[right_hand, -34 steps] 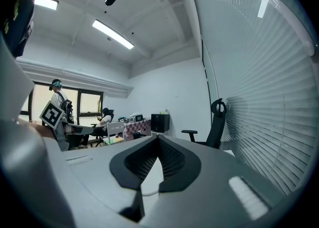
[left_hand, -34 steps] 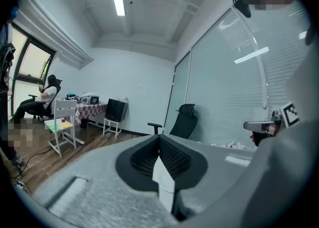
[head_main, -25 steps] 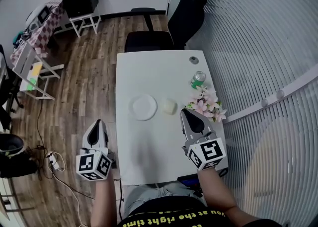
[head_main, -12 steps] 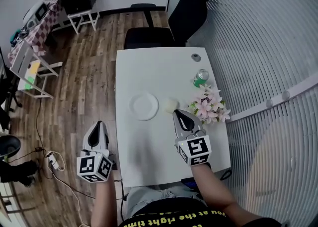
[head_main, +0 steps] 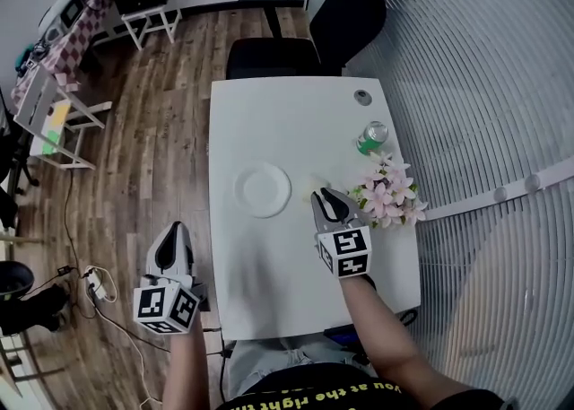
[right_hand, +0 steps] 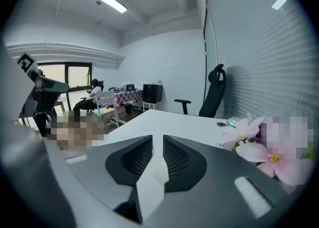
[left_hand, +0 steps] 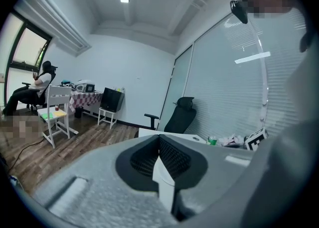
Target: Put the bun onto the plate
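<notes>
White table (head_main: pixel 269 126) on wood floor (head_main: pixel 152 121), left tool (head_main: pixel 176 231) closed, right tool (head_main: pixel 320 196) just opening, empty.

Green can (head_main: pixel 371 137) near pink flowers (head_main: pixel 391 194) on white table (head_main: pixel 287 121)

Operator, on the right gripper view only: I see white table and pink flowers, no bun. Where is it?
Observer: In the head view the bun lies just beyond the tips of the right claw, mostly covered by them. The jaws have just been opening, with nothing between them.
Operator: Where's the plate?
Observer: The white plate lies left of the bun, empty and apart from it.
Operator: And the other claw?
Observer: The left claw hangs shut beside the left edge of the table, over the wooden floor.
</notes>
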Available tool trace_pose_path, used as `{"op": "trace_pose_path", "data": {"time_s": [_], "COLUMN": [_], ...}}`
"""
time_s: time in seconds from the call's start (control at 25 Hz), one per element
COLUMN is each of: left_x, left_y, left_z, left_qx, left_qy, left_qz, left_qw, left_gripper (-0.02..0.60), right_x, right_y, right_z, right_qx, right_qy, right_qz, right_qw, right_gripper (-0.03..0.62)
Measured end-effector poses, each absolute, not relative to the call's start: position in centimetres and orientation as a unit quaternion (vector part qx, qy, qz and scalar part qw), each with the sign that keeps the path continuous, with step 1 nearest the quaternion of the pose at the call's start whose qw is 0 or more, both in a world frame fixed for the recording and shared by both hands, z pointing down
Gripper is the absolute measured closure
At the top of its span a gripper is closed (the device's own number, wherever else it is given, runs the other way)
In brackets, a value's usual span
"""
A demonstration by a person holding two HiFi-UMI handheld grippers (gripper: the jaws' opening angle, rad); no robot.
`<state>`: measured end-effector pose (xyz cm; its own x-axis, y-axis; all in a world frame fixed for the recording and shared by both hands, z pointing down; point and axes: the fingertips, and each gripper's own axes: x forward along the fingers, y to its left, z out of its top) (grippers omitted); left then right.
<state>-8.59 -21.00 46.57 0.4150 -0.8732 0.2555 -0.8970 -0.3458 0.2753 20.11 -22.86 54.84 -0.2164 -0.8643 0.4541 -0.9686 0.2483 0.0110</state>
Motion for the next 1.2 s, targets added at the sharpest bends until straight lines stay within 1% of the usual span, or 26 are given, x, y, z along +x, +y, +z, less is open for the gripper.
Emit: {"op": "trace_pose_path", "data": {"time_s": [0.2, 0.36, 0.44, 0.68, 0.76, 0.84, 1.04, 1.2], "left_x": [-9.4, -9.8, -9.8, -10.3, -10.6, -10.7, -10.9, -10.9], "left_y": [-21.7, -22.0, -22.0, -21.7, -21.5, -21.5, -21.7, -21.7], "left_z": [47.1, 47.7, 48.0, 49.0, 49.4, 49.6, 49.7, 49.9], "left_qx": [0.816, 0.813, 0.813, 0.808, 0.807, 0.806, 0.803, 0.804], "left_qy": [-0.543, -0.546, -0.545, -0.550, -0.551, -0.551, -0.554, -0.552], "left_qz": [0.030, 0.034, 0.036, 0.046, 0.049, 0.050, 0.050, 0.053], "left_qw": [0.195, 0.198, 0.199, 0.207, 0.209, 0.211, 0.213, 0.214], "left_gripper": [0.580, 0.580, 0.581, 0.580, 0.580, 0.580, 0.580, 0.580], "right_x": [20.9, 21.3, 21.5, 22.2, 22.4, 22.4, 22.2, 22.1], "right_y": [-24.4, -25.4, -25.7, -26.7, -26.8, -27.1, -27.6, -27.7], "right_z": [58.0, 60.0, 61.0, 64.0, 64.8, 65.3, 66.5, 67.1], "right_qx": [0.606, 0.612, 0.616, 0.627, 0.629, 0.629, 0.629, 0.632], "right_qy": [-0.750, -0.740, -0.734, -0.714, -0.709, -0.707, -0.699, -0.691], "right_qz": [0.152, 0.160, 0.166, 0.175, 0.181, 0.185, 0.213, 0.223], "right_qw": [0.216, 0.228, 0.232, 0.257, 0.262, 0.263, 0.264, 0.269], "right_gripper": [0.429, 0.376, 0.362, 0.278, 0.264, 0.230, 0.181, 0.181]}}
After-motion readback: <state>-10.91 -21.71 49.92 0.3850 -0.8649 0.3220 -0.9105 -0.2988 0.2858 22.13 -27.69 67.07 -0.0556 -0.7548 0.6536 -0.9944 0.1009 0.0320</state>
